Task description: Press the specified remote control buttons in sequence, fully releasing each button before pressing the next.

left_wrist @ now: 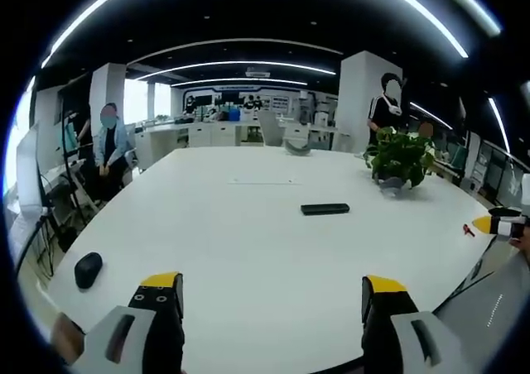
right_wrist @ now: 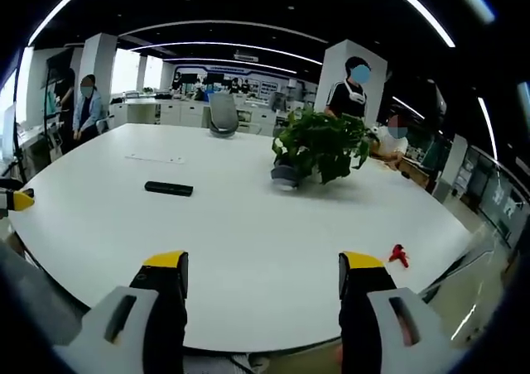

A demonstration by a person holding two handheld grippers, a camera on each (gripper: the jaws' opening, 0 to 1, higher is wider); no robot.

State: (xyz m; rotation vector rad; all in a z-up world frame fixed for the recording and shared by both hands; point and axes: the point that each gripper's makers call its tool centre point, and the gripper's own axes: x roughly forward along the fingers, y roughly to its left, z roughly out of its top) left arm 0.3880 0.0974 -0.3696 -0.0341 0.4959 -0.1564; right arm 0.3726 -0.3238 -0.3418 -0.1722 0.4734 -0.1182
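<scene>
A black remote control (left_wrist: 325,209) lies flat on the white table (left_wrist: 248,250), past the middle of it in the left gripper view. The same remote (right_wrist: 168,189) sits to the left in the right gripper view. My left gripper (left_wrist: 273,295) is open over the table's near edge, well short of the remote, with nothing between its yellow-tipped jaws. My right gripper (right_wrist: 263,275) is also open and empty above the near edge of the table (right_wrist: 273,266). The right gripper's tip (left_wrist: 490,224) shows at the right rim, and the left gripper's tip (right_wrist: 16,199) at the left rim.
A potted green plant (left_wrist: 399,160) (right_wrist: 321,152) stands on the far right of the table. A black mouse (left_wrist: 88,269) lies near the left edge. A small red object (right_wrist: 398,255) (left_wrist: 469,230) rests by the right edge. People stand and sit beyond the table.
</scene>
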